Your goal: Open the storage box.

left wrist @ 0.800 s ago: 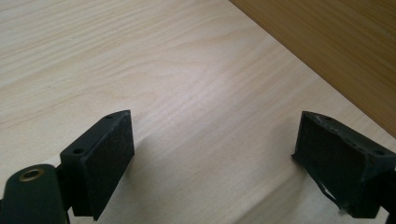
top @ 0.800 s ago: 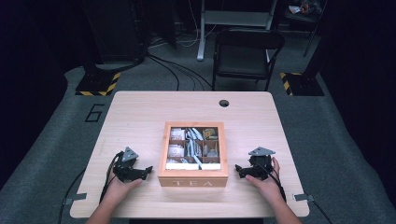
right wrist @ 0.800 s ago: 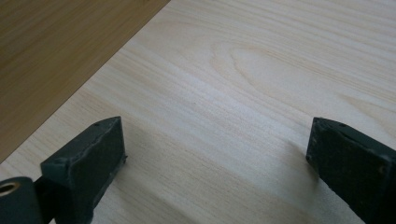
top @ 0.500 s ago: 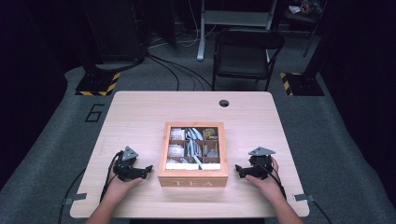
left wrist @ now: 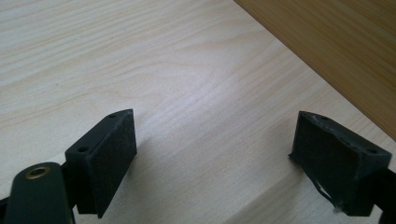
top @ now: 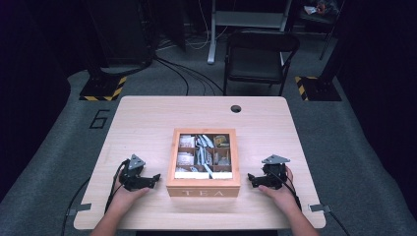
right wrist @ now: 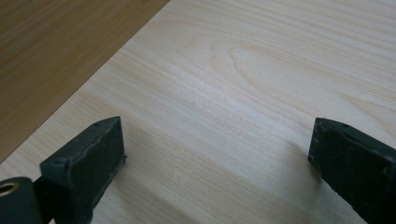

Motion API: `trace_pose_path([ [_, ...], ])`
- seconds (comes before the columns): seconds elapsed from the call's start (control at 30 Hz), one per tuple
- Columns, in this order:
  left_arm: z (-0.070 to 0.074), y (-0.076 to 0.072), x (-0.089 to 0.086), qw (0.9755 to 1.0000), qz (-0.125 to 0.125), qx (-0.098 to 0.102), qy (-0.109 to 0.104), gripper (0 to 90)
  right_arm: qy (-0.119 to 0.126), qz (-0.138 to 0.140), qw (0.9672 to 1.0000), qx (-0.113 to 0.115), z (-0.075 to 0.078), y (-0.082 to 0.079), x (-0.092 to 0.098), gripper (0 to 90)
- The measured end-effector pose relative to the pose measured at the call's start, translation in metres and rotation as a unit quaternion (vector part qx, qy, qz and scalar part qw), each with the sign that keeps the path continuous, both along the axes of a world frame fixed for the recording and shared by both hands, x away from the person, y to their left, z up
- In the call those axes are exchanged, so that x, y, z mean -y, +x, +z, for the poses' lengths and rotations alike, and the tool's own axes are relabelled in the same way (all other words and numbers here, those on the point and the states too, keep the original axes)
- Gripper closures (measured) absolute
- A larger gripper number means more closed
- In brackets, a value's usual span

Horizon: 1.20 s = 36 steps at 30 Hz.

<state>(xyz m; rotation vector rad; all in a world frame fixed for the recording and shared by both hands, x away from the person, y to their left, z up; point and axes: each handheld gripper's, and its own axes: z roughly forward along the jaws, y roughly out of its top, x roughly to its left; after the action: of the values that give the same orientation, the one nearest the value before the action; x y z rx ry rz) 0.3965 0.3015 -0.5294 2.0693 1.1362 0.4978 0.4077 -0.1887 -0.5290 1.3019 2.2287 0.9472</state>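
Centrally, wooden tea box [top: 203, 186], glass lid, packets in compartments.

My light wooden table [top: 147, 123] stands on grey carpet [top: 59, 147], with a round cable hole [top: 236, 108] near its far edge. A number 6 [top: 100, 118] is marked on the floor just off the table's far left corner. Beyond the table a black chair [top: 259, 59] faces me, and behind it I see the legs of a pale metal frame [top: 246, 19]. Black cables [top: 182, 73] run across the floor. Two black bases edged with yellow-black hazard stripes [top: 103, 91] sit left and right. The room beyond lies dark.
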Motion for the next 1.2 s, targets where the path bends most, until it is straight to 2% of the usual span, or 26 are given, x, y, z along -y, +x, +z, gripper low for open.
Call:
trace_pose_path([
  [0.27,0.0,0.0,0.0,1.0,0.001,0.001,0.001,14.3,0.002,0.007,1.0,0.004,0.0,0.0,0.0,5.6],
  [0.33,0.0,0.0,0.0,1.0,0.006,0.005,-0.004,15.3,0.0,0.011,0.9999,0.004,0.001,-0.001,0.001,8.6],
  [0.4,0.001,0.0,-0.001,0.9999,0.006,-0.001,-0.011,15.6,0.001,0.011,0.9999,0.006,0.002,-0.001,0.002,14.0],
  [0.5,0.004,-0.001,-0.002,0.9999,0.005,-0.008,-0.014,26.1,0.002,0.012,0.9999,0.003,0.005,-0.002,0.004,20.1],
  [0.57,0.006,-0.002,-0.003,0.9997,0.002,-0.01,-0.024,26.5,0.003,0.007,1.0,0.006,0.008,-0.003,0.006,21.3],
  [0.6,0.009,-0.003,-0.003,0.9997,-0.001,-0.012,-0.021,27.5,0.009,0.002,0.9999,0.009,0.009,-0.005,0.006,23.7],
  [0.7,0.013,-0.006,-0.002,0.9995,-0.004,-0.01,-0.029,29.8,0.033,0.017,0.9991,0.022,0.018,-0.008,0.008,35.8],
  [0.77,0.017,-0.009,-0.001,0.9993,-0.006,-0.01,-0.035,30.9,0.039,0.027,0.9988,0.014,0.022,-0.011,0.007,36.8],
  [0.87,0.024,-0.013,-0.001,0.9987,-0.013,-0.008,-0.049,31.7,0.031,0.052,0.9981,0.007,0.027,-0.015,0.002,40.2],
  [0.93,0.028,-0.015,-0.002,0.9982,-0.018,-0.012,-0.057,31.7,0.03,0.06,0.9976,0.014,0.03,-0.018,-0.002,42.5],
  [1.1,0.04,-0.019,-0.002,0.9963,-0.009,-0.019,-0.084,31.9,0.024,0.078,0.9963,0.025,0.042,-0.024,-0.009,45.0],
  [1.2,0.052,-0.02,0.0,0.9965,-0.011,-0.011,-0.083,33.9,0.034,0.083,0.9956,0.026,0.054,-0.027,-0.011,45.8],
])
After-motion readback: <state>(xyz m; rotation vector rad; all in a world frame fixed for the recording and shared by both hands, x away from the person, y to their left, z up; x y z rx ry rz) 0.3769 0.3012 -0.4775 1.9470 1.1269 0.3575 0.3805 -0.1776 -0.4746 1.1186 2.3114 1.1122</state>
